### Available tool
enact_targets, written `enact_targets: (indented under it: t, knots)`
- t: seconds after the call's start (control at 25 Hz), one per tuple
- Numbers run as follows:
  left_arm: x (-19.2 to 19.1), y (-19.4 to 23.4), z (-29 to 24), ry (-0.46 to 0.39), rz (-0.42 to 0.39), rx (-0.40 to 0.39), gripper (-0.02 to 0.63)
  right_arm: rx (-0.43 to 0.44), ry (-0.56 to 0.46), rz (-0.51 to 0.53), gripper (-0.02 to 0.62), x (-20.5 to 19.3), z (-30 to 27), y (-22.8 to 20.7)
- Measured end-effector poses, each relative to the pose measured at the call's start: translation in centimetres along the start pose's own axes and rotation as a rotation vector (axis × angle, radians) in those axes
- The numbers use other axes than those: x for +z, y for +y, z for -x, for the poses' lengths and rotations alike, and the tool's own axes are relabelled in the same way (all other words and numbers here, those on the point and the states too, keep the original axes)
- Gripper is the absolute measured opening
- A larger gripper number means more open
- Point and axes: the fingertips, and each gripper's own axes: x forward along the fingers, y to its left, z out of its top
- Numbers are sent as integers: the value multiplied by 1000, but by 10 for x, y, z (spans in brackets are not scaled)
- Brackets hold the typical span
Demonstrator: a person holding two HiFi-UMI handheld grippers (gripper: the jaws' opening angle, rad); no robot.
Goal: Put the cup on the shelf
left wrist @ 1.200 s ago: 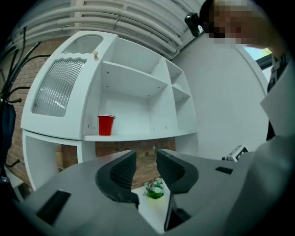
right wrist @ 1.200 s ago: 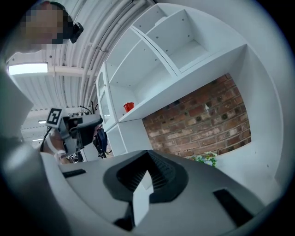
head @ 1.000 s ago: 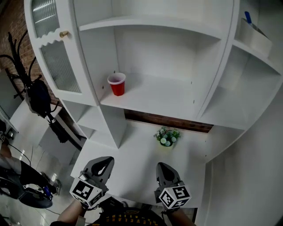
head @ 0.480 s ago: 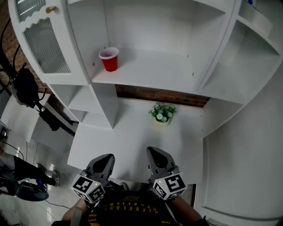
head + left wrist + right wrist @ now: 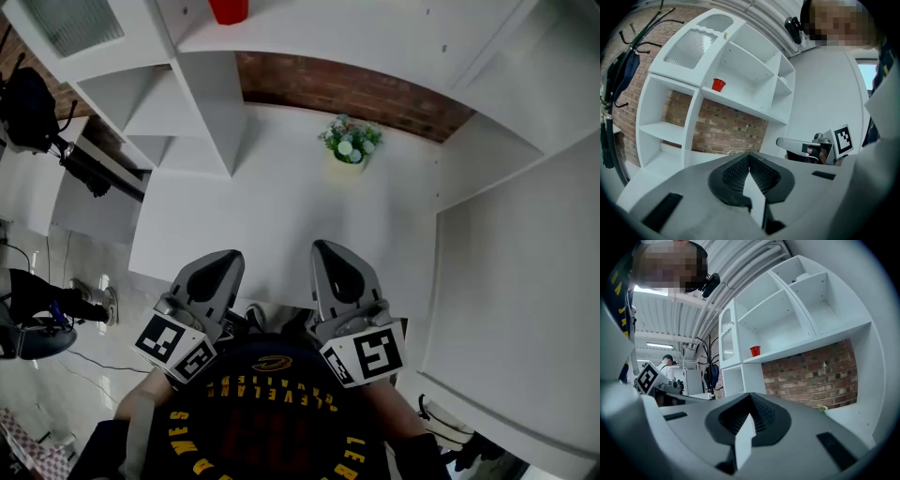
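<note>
The red cup (image 5: 228, 10) stands upright on the white shelf (image 5: 375, 37), cut off by the top edge of the head view. It shows small in the left gripper view (image 5: 718, 85) and in the right gripper view (image 5: 755, 351). My left gripper (image 5: 218, 267) and right gripper (image 5: 335, 265) are held close to my body, side by side over the near edge of the white desk surface (image 5: 262, 197), far from the cup. Both are shut with nothing between their jaws.
A small potted plant (image 5: 350, 142) with white flowers sits at the back of the desk surface against the brick wall (image 5: 356, 89). Open white cubbies (image 5: 169, 112) stand to the left. A person (image 5: 668, 366) stands far off in the right gripper view.
The head view has tipped downward, so the cup and shelf slid to the top edge. Both grippers have drawn back toward my body, still shut.
</note>
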Motion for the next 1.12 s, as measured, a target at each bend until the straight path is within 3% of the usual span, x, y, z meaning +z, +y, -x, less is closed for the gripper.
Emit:
enact_targets:
  t: [1.12]
  knots:
    - [-2,-10,7,14,-22,-3,3,64,-10,13,-8,-2,10,28]
